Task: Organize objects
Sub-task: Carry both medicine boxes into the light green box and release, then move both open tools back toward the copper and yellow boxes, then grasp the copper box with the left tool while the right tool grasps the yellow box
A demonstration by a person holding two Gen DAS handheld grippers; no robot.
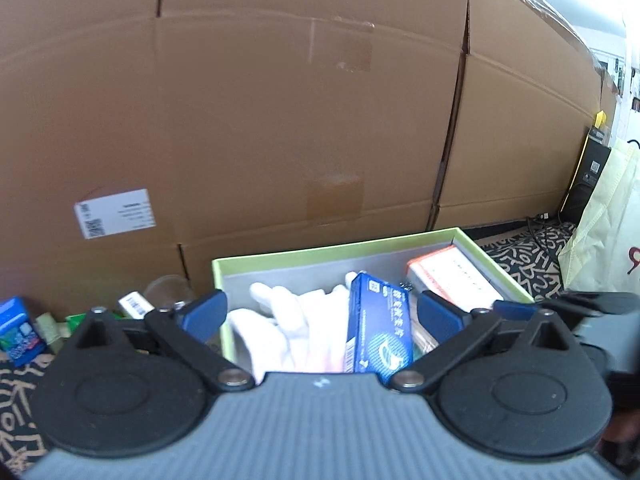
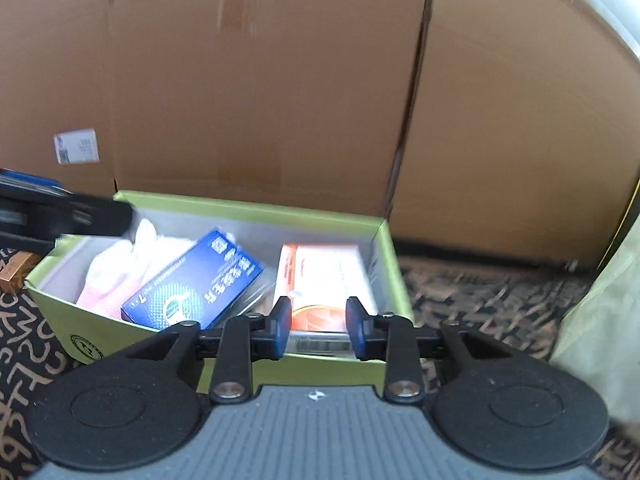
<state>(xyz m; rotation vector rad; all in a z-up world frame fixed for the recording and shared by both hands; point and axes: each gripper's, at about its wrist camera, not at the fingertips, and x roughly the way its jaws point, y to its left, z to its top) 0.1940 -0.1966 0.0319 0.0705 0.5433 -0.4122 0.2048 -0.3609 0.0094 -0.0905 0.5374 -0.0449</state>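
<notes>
A lime-green open box point(image 1: 340, 246) point(image 2: 248, 208) stands on the patterned cloth against the cardboard wall. Inside lie white gloves point(image 1: 288, 320) point(image 2: 116, 268), a dark blue carton point(image 1: 380, 328) point(image 2: 200, 280) leaning on them, and an orange-and-white carton point(image 1: 452, 276) point(image 2: 324, 276) at the right end. My left gripper point(image 1: 322, 314) hovers over the box's near left part, wide open, with nothing in it. My right gripper point(image 2: 320, 328) is at the near wall in front of the orange carton, its pads a narrow gap apart and gripping nothing.
Large cardboard boxes point(image 1: 280, 120) fill the background. Left of the green box sit a blue packet point(image 1: 18, 332), a clear cup point(image 1: 168, 288) and small green items. A cream bag point(image 1: 600, 220) point(image 2: 600, 320) and a black case point(image 1: 588, 172) stand to the right.
</notes>
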